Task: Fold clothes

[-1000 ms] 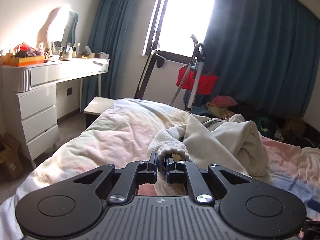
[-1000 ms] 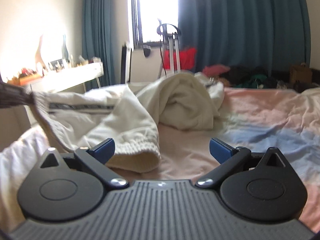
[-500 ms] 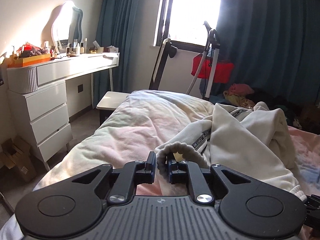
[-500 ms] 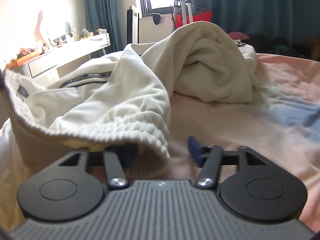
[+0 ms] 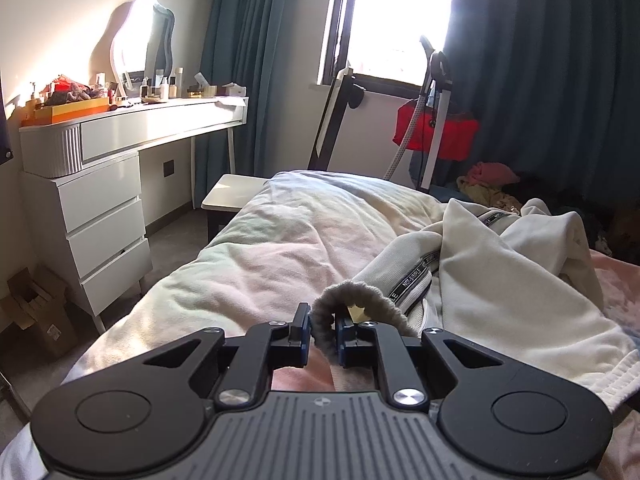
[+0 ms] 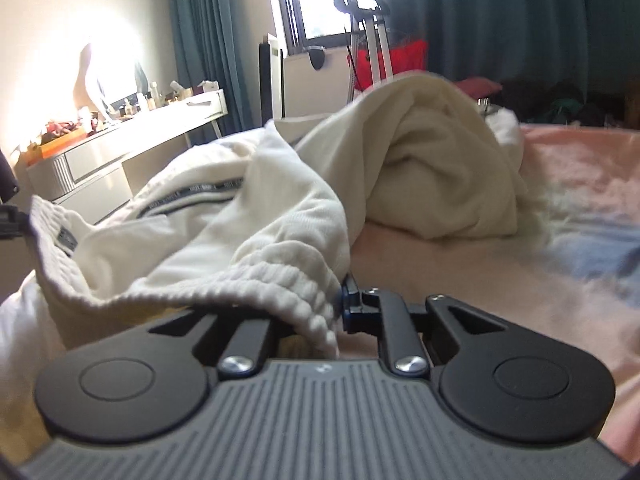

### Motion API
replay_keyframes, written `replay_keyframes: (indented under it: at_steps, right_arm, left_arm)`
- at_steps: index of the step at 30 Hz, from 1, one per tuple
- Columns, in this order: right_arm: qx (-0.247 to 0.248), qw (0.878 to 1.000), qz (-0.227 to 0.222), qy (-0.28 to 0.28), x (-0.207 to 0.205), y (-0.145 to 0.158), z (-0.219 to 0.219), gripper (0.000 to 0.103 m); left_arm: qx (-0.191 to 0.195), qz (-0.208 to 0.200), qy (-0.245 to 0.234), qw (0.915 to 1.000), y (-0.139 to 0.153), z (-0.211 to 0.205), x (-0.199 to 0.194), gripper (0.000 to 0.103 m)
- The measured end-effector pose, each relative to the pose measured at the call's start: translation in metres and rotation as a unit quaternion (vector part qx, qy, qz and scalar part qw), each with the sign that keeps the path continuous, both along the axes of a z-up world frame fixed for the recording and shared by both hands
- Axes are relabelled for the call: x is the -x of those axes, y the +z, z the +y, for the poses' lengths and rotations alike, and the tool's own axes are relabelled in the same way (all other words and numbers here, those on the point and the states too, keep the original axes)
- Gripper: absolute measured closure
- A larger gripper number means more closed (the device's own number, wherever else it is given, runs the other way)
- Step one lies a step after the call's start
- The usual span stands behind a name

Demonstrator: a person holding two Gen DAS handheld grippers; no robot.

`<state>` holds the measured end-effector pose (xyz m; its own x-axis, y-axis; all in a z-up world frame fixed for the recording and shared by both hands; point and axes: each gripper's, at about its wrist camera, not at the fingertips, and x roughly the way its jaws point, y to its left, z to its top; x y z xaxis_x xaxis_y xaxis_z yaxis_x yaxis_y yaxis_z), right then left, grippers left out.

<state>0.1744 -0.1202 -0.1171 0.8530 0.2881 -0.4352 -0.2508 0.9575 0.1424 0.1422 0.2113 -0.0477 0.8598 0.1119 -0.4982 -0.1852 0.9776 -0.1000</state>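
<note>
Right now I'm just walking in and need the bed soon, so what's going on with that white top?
A person with a handheld gripper in each hand is starting to fold a cream sweatshirt that lies bunched on the bed. The left gripper is shut on the ribbed hem. The right gripper is closing on another stretch of that hem, with the cloth between its fingers. Nothing is folded yet; the sweatshirt is crumpled in a heap.
</note>
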Motion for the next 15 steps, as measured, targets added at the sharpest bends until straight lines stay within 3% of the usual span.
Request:
replay_keyframes:
  at_steps: [9, 13, 15]
  right_arm:
    - [0.057, 0.996, -0.054, 0.031, 0.106, 0.074, 0.006, 0.089]
    - [0.063, 0.997, -0.017, 0.042, 0.144, 0.071, 0.007, 0.087]
    - [0.065, 0.997, 0.014, 0.048, 0.154, 0.052, 0.007, 0.085]
  left_arm:
    - [0.051, -0.001, -0.018, 0.9985, 0.007, 0.017, 0.025, 0.089]
    - [0.05, 0.02, -0.032, 0.998, 0.009, 0.013, 0.032, 0.089]
    - [0.045, 0.044, -0.034, 0.9974, 0.007, 0.012, 0.033, 0.088]
